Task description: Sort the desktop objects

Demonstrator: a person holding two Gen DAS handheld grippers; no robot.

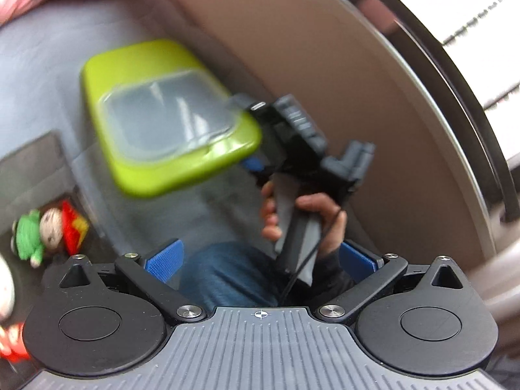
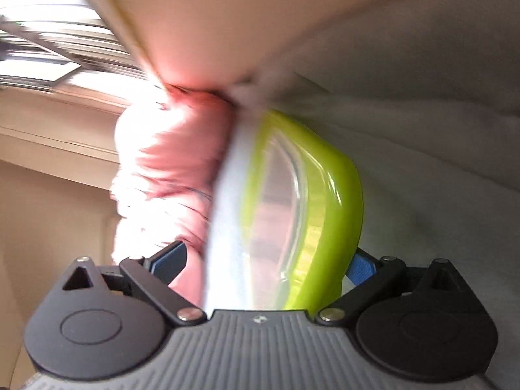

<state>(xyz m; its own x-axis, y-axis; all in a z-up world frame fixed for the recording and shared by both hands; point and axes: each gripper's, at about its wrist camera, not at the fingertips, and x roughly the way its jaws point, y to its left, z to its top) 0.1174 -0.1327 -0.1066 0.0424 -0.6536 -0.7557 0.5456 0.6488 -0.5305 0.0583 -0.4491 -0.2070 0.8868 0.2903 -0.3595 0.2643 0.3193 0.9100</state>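
A lime-green box lid with a clear window point(image 1: 169, 120) hangs in the air, blurred by motion. My right gripper point(image 1: 256, 149) holds it by one edge, with a hand on its handle. In the right wrist view the lid point(image 2: 318, 201) stands on edge between my right gripper's point(image 2: 263, 263) blue pads point(image 2: 360, 268), tight against the right-hand pad. My left gripper point(image 1: 260, 260) is open and empty, with its blue pads point(image 1: 164, 261) wide apart, and looks at the lid from below.
A small knitted doll in green and red point(image 1: 48, 230) lies in a dark tray at the left. A brown table edge point(image 1: 325, 65) curves across the left wrist view. A pink cloth point(image 2: 169, 175) lies behind the lid. Grey fabric point(image 2: 438, 130) is at the right.
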